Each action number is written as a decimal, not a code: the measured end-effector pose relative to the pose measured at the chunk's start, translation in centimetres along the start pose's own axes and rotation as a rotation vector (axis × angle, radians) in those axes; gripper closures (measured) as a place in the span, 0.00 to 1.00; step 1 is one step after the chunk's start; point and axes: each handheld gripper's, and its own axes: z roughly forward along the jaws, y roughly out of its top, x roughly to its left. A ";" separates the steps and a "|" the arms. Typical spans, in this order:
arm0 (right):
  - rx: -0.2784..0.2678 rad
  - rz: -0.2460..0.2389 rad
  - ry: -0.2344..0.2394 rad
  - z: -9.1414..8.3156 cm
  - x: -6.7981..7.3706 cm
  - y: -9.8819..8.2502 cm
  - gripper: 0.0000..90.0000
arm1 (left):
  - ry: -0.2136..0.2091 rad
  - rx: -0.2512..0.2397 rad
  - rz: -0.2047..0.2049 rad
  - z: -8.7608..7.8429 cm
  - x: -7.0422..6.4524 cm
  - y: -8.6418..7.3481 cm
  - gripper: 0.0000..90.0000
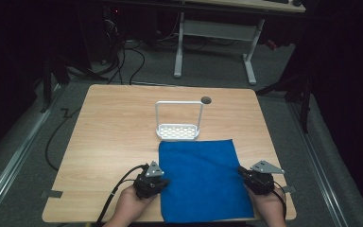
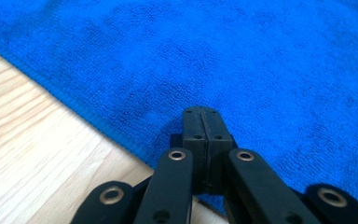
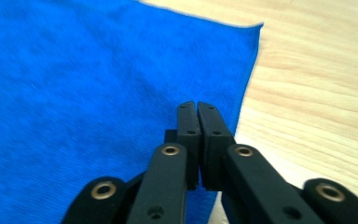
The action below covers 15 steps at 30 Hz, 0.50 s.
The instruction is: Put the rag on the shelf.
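Cloth placement first: we see a blue cloth (image 1: 202, 179) lying flat on the wooden table (image 1: 113, 137), at the 6 o'clock side of the tabletop, its near edge reaching the table's near edge. Just beyond its far edge, toward 12 o'clock, stands a white wire rack (image 1: 178, 127) with a perforated base and a tall upright frame; base and cloth are very close, and we cannot tell whether they touch. A small dark round hole (image 1: 206, 100) sits in the tabletop past the rack.

We hold the left tongs (image 1: 159, 181) at the cloth's 9 o'clock edge. In the left gripper view, the left tongs (image 2: 206, 116) have both jaws pressed together with nothing between them, tips over the blue cloth (image 2: 242, 60) just inside its hem, bare wood at the lower left.

We hold the right tongs (image 1: 244, 171) at the cloth's 3 o'clock edge. In the right gripper view, the right tongs (image 3: 196, 112) are likewise closed on nothing, tips above the blue cloth (image 3: 84, 93) beside its edge, with wood to the right.
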 end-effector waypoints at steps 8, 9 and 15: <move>0.081 -0.063 0.071 2.0 2.2 0.3 1.00 | 0.007 0.000 -0.043 -1.9 1.0 -1.7 1.00; 0.079 -0.078 0.080 2.1 2.6 0.5 1.00 | 0.007 0.000 -0.049 -2.2 1.2 -2.0 1.00; 0.082 -0.139 0.136 2.4 5.1 0.8 1.00 | 0.015 -0.009 -0.094 -3.9 1.9 -3.6 1.00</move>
